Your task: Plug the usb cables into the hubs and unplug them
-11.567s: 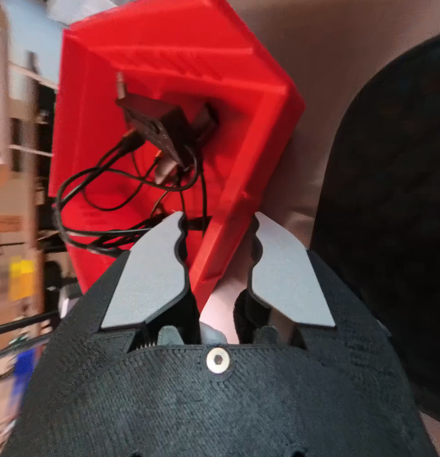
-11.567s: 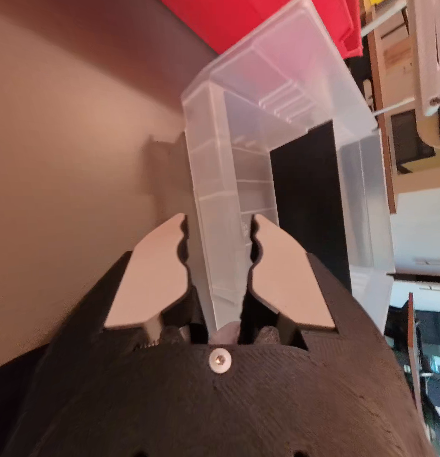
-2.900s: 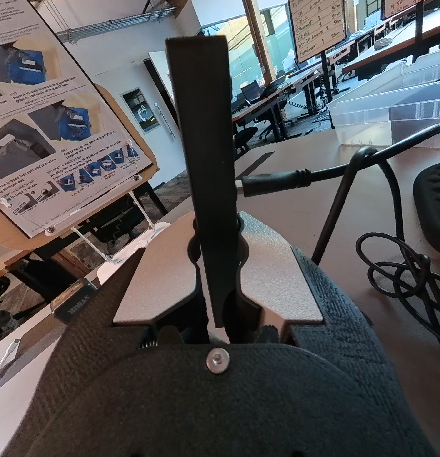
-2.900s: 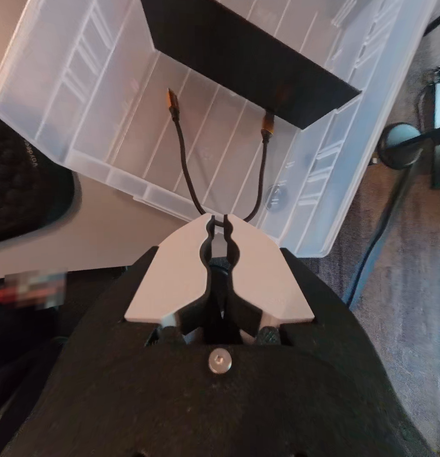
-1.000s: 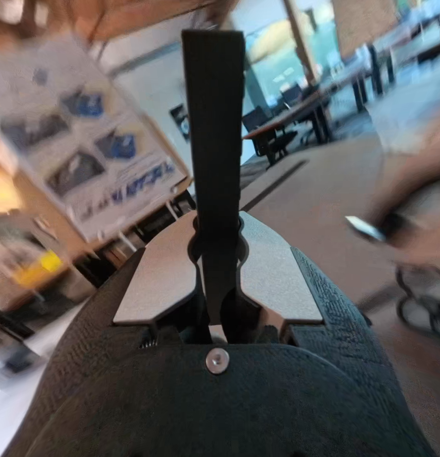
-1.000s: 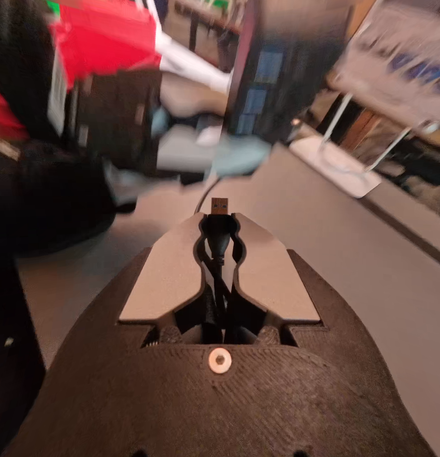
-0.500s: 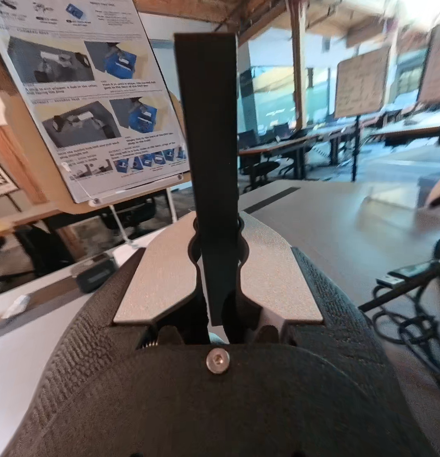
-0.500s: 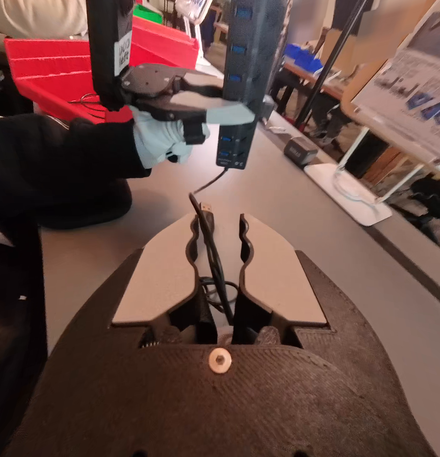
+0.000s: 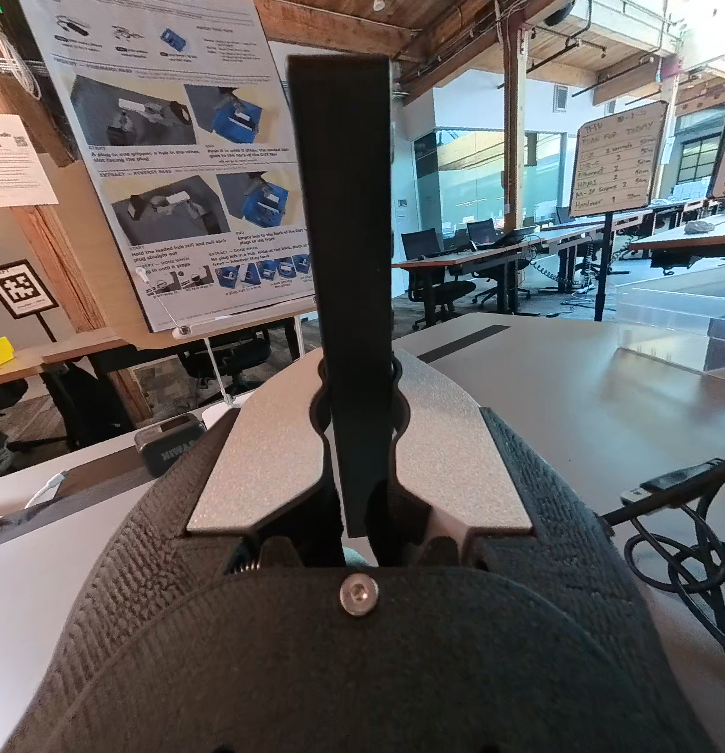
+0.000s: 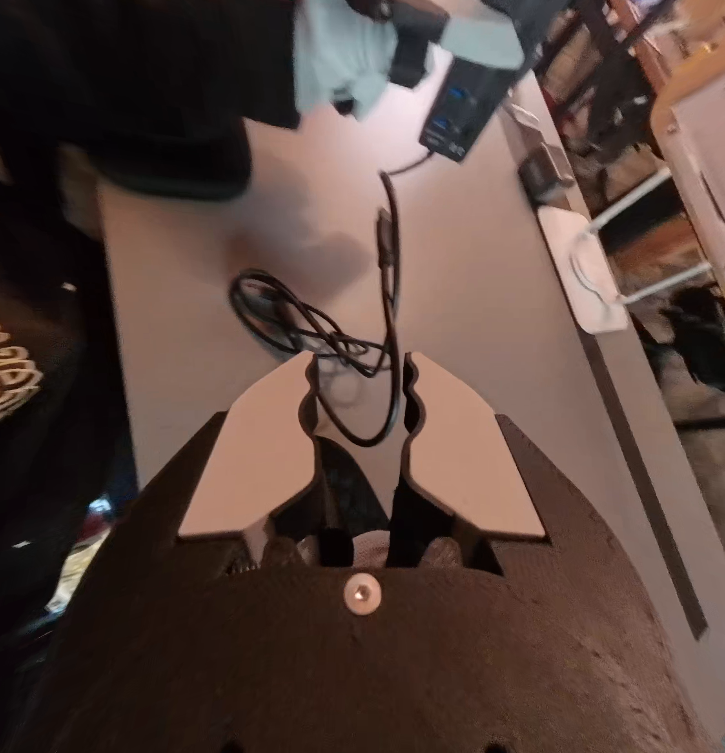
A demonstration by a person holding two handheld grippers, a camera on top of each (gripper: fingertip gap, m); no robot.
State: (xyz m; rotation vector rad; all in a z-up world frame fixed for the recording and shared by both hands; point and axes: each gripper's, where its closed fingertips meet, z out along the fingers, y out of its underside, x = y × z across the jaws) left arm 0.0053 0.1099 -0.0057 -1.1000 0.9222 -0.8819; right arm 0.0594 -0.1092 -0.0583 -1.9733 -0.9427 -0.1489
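Observation:
My left gripper (image 9: 356, 366) is shut on a long black USB hub (image 9: 344, 244) and holds it upright above the table. The hub also shows at the top of the right wrist view (image 10: 462, 106), blurred, with a thin cable hanging from its lower end. My right gripper (image 10: 359, 358) is open and empty above the table. A black USB cable (image 10: 287, 313) lies coiled on the table in front of it, its plug (image 10: 383, 228) pointing towards the hub. The same plug (image 9: 654, 485) and cable loops (image 9: 679, 570) show at the right of the left wrist view.
An instruction board (image 9: 181, 163) on a white stand (image 10: 589, 277) is at the table's far edge, with a small black device (image 9: 169, 444) beside it. A clear plastic bin (image 9: 679, 301) stands at the right. A person's dark sleeve (image 10: 149, 102) is at the left.
My right gripper has opened and let go of the USB plug, which now lies on the table, and has pulled back and tilted down. My left gripper still holds the hub upright.

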